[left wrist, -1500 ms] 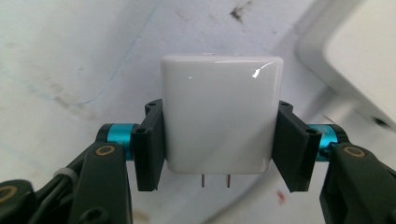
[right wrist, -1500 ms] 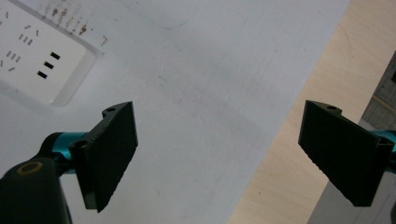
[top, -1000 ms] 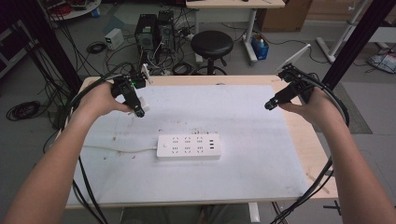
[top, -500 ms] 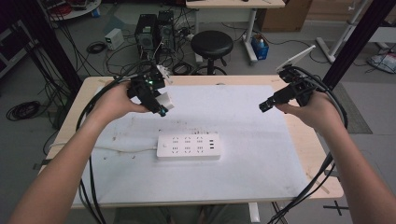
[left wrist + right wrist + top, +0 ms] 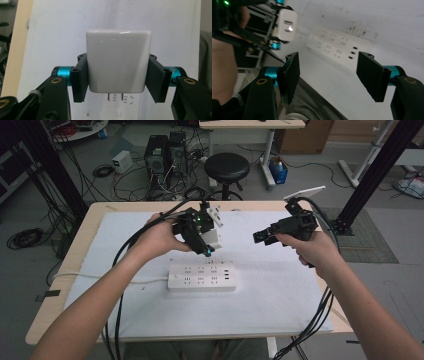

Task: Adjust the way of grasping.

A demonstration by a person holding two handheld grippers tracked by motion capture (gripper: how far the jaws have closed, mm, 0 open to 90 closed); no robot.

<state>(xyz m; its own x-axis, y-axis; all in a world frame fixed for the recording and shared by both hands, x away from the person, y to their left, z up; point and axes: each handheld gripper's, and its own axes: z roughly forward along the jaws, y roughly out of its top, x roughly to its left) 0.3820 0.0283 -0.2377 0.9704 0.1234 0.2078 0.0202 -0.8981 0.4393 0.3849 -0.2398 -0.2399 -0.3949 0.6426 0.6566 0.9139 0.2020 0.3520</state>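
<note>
A: Status of the strip?

B: It lies flat on the white mat, nearest the person, with its cord running off toward the table's left edge. All sockets visible are empty. It has not shifted across the three high-view frames.

A: Left gripper?

B: Clamped on the white charger. In the left gripper view both pads press the charger's sides, and its two prongs point down toward the strip below. Grip unchanged over the last second.

A: What has changed, then?

B: Position. One second ago the left hand sat near the table's far-left corner. It has since carried the charger toward the centre, and the charger now hangs in the air just beyond the strip's far edge, not touching it.

A: Right gripper?

B: Its jaws have just been closing to roughly half width, with nothing between them; the right gripper view shows bare pads with the strip beyond the gap. It hovers to the right of the charger, apart from it.

A: Consequence for the task?

B: Judged: transport is nearly complete. Prongs are not yet seated. Remaining steps: align over a socket, then press down. The right gripper is likely placed to steady the strip.
</note>
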